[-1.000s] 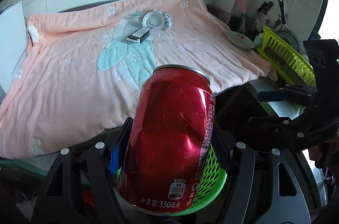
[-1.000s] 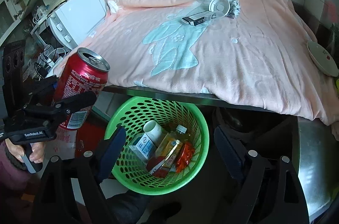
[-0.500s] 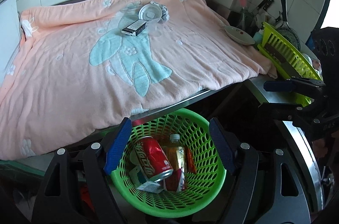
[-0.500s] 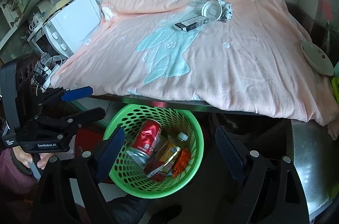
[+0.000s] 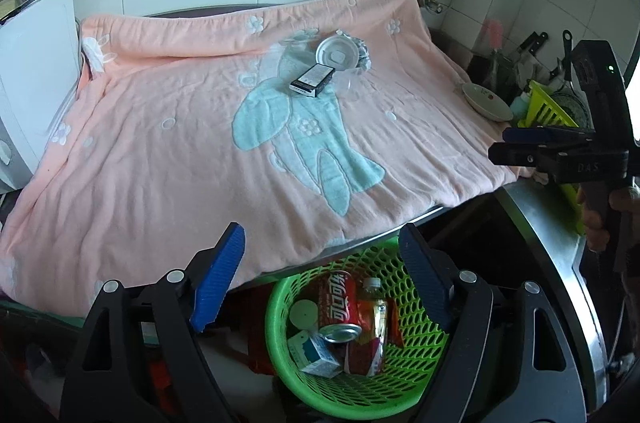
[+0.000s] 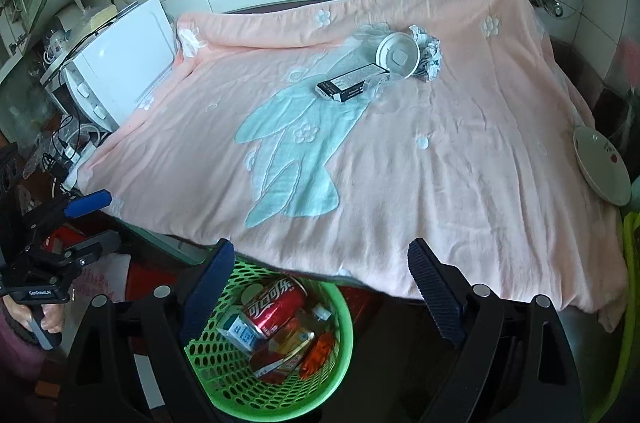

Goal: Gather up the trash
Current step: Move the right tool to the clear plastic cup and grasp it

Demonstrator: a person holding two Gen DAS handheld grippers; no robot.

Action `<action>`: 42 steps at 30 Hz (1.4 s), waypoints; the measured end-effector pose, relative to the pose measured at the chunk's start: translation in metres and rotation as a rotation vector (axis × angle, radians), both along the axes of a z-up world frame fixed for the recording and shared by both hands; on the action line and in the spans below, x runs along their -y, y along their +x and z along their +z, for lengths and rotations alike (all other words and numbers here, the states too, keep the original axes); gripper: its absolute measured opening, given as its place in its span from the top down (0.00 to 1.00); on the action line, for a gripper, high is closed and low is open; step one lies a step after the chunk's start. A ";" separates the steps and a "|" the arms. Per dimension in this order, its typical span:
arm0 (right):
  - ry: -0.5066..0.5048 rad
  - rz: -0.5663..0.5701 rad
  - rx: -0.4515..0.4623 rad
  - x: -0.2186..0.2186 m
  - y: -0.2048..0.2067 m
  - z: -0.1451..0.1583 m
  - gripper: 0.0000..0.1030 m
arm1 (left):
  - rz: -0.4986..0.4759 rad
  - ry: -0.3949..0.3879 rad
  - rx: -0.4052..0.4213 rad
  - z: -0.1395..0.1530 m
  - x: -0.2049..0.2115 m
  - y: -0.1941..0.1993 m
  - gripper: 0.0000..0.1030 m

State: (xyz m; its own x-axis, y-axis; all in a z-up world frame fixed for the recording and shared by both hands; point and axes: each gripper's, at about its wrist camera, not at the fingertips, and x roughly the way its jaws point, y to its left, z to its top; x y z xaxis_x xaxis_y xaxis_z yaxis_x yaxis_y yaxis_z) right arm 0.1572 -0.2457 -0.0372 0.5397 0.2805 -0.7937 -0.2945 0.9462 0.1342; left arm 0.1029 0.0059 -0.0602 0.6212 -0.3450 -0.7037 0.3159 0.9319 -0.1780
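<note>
Your left tool (image 5: 320, 259) has just been opening, nothing between its jaws; your right tool (image 6: 320, 263) gapes empty too. The red cola can (image 5: 339, 307) lies in the green basket (image 5: 420, 355) (below the desk edge).

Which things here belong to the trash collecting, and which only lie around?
Job: green basket with red can inside; on the blanket, dark box, white lid, crumpled foil.

Lying about: pink blanket, plate, white appliance, yellow rack.
</note>
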 end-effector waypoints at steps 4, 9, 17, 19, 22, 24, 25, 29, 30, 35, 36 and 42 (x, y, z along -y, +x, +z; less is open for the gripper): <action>-0.008 -0.004 0.009 0.003 0.034 0.002 0.14 | 0.018 0.002 0.001 0.002 -0.013 0.013 0.23; 0.012 -0.014 -0.008 0.012 0.085 -0.007 0.12 | 0.032 0.009 -0.007 0.000 -0.027 0.032 0.23; 0.039 -0.002 -0.043 0.014 0.162 -0.033 0.12 | 0.055 0.014 -0.022 -0.005 -0.048 0.072 0.23; 0.039 0.003 -0.047 0.013 0.177 -0.040 0.11 | 0.059 0.015 -0.027 -0.006 -0.051 0.083 0.23; 0.046 0.020 -0.063 0.010 0.202 -0.054 0.10 | 0.056 0.020 -0.030 -0.009 -0.054 0.097 0.23; 0.036 0.023 -0.071 0.009 0.215 -0.061 0.10 | 0.058 0.024 -0.034 -0.012 -0.057 0.106 0.23; 0.031 0.025 -0.070 0.008 0.221 -0.065 0.10 | 0.058 0.019 -0.038 -0.013 -0.059 0.110 0.23; 0.021 0.035 -0.070 0.007 0.245 -0.074 0.10 | 0.065 0.020 -0.060 -0.022 -0.067 0.123 0.23; 0.019 0.037 -0.073 0.007 0.250 -0.077 0.10 | 0.067 0.023 -0.066 -0.024 -0.069 0.125 0.23; 0.004 0.048 -0.086 0.005 0.272 -0.088 0.09 | 0.077 0.030 -0.091 -0.034 -0.077 0.137 0.23; 0.005 0.050 -0.085 0.005 0.275 -0.090 0.09 | 0.077 0.030 -0.092 -0.035 -0.079 0.138 0.23; -0.001 0.056 -0.112 0.002 0.295 -0.106 0.09 | 0.077 0.044 -0.102 -0.039 -0.082 0.149 0.23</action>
